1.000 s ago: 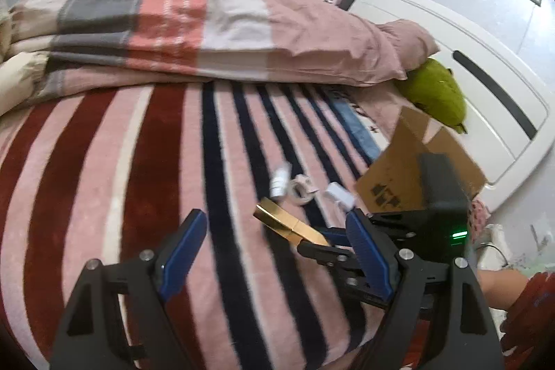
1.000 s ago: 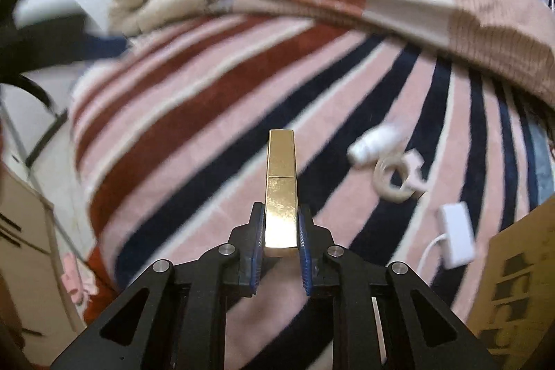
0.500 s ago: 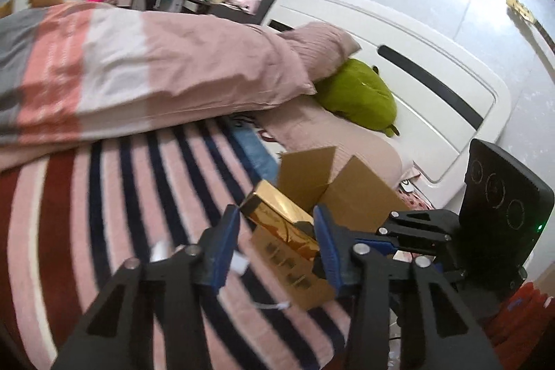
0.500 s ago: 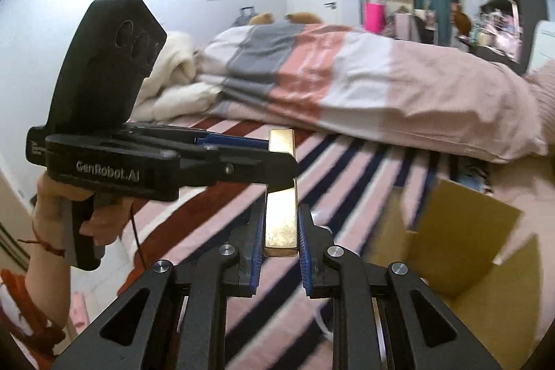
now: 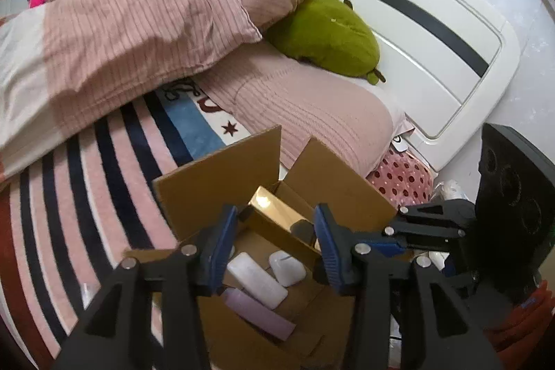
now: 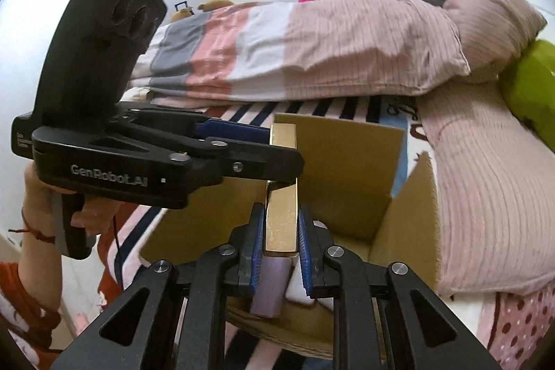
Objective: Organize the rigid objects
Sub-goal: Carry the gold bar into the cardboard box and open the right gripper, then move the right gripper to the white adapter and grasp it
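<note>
A long gold box (image 5: 277, 214) hangs over the open cardboard box (image 5: 215, 182). My right gripper (image 6: 281, 214) is shut on its near end (image 6: 281, 231). My left gripper (image 5: 274, 211) comes in from the left in the right wrist view and straddles the far end (image 6: 282, 146). Its pads lie against the gold box while its jaws are opening slightly. Inside the carton lie two white blocks (image 5: 256, 280) (image 5: 288, 267) and a lilac bar (image 5: 260, 314).
The carton (image 6: 347, 162) stands on a striped blanket (image 5: 86, 179) beside a pink pillow (image 5: 312, 117). A green plush (image 5: 326, 33) leans on the white headboard (image 5: 416, 23). A folded duvet (image 5: 121, 33) runs along the back. A person's hand (image 6: 38, 196) holds the left gripper.
Both grippers carried the gold box from over the striped blanket to above the carton. The left gripper, open wide a second ago, closed around the box's far end.
</note>
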The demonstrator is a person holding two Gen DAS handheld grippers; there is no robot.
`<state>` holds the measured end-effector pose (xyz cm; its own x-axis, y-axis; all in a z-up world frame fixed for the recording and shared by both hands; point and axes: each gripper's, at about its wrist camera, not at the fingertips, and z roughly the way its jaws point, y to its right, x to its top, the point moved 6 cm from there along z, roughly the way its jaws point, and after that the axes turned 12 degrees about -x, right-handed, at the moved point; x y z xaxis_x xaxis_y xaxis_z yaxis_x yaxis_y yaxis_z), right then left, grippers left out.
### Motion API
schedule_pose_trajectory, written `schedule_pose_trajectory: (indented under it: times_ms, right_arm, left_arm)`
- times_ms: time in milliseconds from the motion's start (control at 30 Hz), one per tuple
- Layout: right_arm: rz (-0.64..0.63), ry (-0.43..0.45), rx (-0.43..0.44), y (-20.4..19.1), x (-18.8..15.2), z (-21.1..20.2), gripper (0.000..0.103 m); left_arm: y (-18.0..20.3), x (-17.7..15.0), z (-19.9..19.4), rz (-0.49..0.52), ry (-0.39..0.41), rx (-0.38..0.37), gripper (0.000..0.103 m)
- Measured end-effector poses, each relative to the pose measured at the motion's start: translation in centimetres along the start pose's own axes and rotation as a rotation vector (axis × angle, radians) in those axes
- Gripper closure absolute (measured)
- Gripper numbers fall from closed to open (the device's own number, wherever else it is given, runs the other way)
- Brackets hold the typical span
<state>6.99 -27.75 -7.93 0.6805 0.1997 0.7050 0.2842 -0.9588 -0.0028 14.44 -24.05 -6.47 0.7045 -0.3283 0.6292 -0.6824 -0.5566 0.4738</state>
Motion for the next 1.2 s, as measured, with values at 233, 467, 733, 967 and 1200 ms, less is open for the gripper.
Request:
schedule_pose_trajectory:
  times_ms: [233, 467, 733, 967, 1200]
  right_arm:
    - [-0.019, -0.083, -0.065, 0.5, -0.9, 1.4, 0.09]
    - [-0.078, -0.122, -0.165, 0.4, -0.9, 1.5, 0.08]
    - [-0.175, 0.009, -0.085, -4.4, 0.4, -1.4, 0.015]
    - [-0.227, 0.048, 0.054, -11.7, 2.1, -2.1, 0.002]
    - [-0.282, 0.003, 0.171, -19.4, 0.5, 1.6, 0.026]
  left_arm:
    - [-0.1, -0.1, 2.6, -0.008, -0.078, 0.037, 0.061]
    - [0.3, -0.3, 0.8, 0.028, -0.054, 0.099, 0.044]
    - [-1.4, -1.8, -8.6, 0.012, 0.116, 0.225, 0.034]
    - [-5.5, -6.4, -16.8, -0.063, 0.241, 0.325, 0.034]
    - [-11.0, -13.2, -20.4, -0.172, 0.298, 0.399, 0.033]
